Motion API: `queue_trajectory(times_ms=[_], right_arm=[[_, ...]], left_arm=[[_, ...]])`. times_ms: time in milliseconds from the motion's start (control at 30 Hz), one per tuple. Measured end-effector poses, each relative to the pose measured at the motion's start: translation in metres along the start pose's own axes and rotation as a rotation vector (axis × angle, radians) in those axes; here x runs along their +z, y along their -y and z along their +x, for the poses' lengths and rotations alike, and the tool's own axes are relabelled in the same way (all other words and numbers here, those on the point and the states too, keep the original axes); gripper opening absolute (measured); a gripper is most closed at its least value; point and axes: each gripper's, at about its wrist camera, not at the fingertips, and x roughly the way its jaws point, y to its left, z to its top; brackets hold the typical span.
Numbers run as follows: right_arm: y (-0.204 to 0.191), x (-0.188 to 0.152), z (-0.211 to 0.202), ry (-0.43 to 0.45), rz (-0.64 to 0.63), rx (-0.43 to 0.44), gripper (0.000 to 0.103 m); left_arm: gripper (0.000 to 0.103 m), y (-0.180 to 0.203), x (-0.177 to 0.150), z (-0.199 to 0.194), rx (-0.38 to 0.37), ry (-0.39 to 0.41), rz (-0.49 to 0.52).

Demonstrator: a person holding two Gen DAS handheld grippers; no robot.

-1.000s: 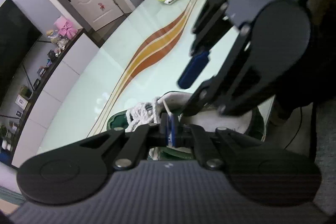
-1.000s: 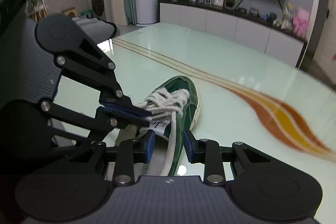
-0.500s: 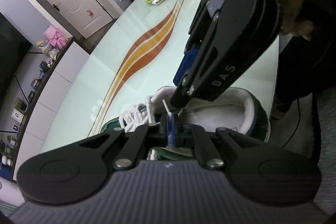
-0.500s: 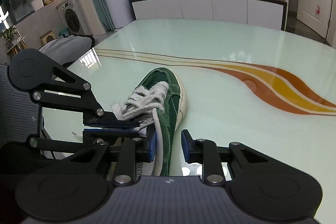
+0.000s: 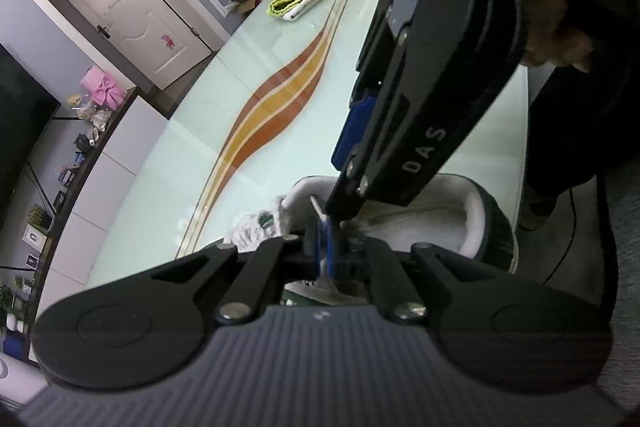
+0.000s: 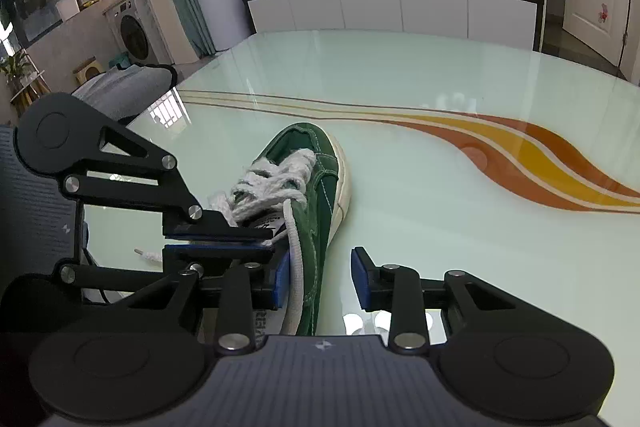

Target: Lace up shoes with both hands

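A green sneaker [image 6: 320, 163] with thick white laces [image 6: 276, 179] lies on the glass table [image 6: 440, 75], toe pointing away; its white lining [image 5: 440, 211] shows in the left wrist view. My left gripper [image 5: 325, 247] is shut on a white lace strand above the tongue, and it appears from the side [image 6: 266, 239] in the right wrist view. My right gripper [image 6: 320, 279] is open over the shoe's side. A loose lace strand [image 6: 296, 267] runs along its left blue pad. It also looms over the heel opening [image 5: 340, 183] in the left wrist view.
An orange and yellow wavy stripe [image 6: 520, 155] crosses the table. A folded yellow and white cloth [image 5: 298, 1] lies at the far end. A grey chair [image 6: 124, 87] stands past the table's left edge. A lace tip [image 6: 144, 254] rests on the glass.
My right gripper has swung in over the shoe's heel, nearer my left gripper, and its jaws have widened slightly since half a second ago. My left gripper stays shut on the lace.
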Motion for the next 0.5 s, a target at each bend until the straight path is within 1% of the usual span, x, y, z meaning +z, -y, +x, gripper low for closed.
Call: queue_trajectory(times_ms=[200, 267, 300, 333, 500], right_arm=[[-0.003, 0.000, -0.008, 0.009, -0.063, -0.007, 0.034], [-0.005, 0.000, -0.011, 0.016, -0.083, -0.007, 0.024], [-0.007, -0.001, -0.011, 0.019, -0.092, 0.002, 0.012], [-0.009, -0.002, -0.012, 0.021, -0.102, 0.013, 0.012], [-0.013, -0.003, -0.013, 0.030, -0.130, -0.001, 0.012]], left_arm=[[0.004, -0.001, 0.000, 0.001, 0.012, 0.001, -0.013], [0.004, -0.001, 0.001, -0.001, 0.017, 0.005, -0.014], [0.004, -0.001, 0.001, -0.002, 0.021, 0.010, -0.015], [0.004, -0.001, 0.001, -0.003, 0.025, 0.014, -0.017], [0.004, -0.001, 0.005, -0.005, 0.036, 0.041, -0.020]])
